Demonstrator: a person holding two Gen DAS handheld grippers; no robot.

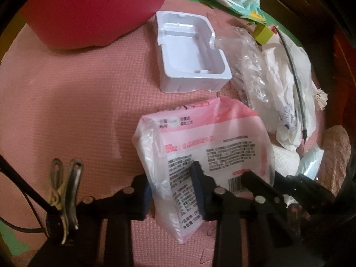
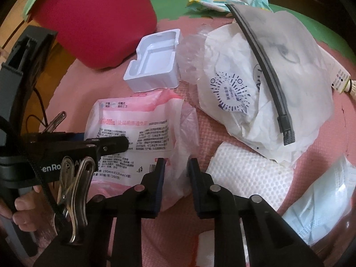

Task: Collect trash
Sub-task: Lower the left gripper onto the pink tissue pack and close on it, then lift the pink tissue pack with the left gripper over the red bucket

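Both tongs down on the pink tissue pack

Left tongs (image 1: 173,191) and right tongs (image 2: 175,184) both point steeply down at the floor mat (image 1: 66,111) — each narrowed onto a side of the empty pink tissue wrapper (image 1: 207,142), plastic pinched between the pads. The wrapper lies just in front of the white tray (image 1: 189,53), with the red bin (image 1: 93,9) behind it.

Bare pink foam mat (image 1: 66,111) is lying open on the left, with a red plastic bin (image 1: 93,11) blocking the far left and crumpled white wrappers (image 2: 255,84) crowding the right.
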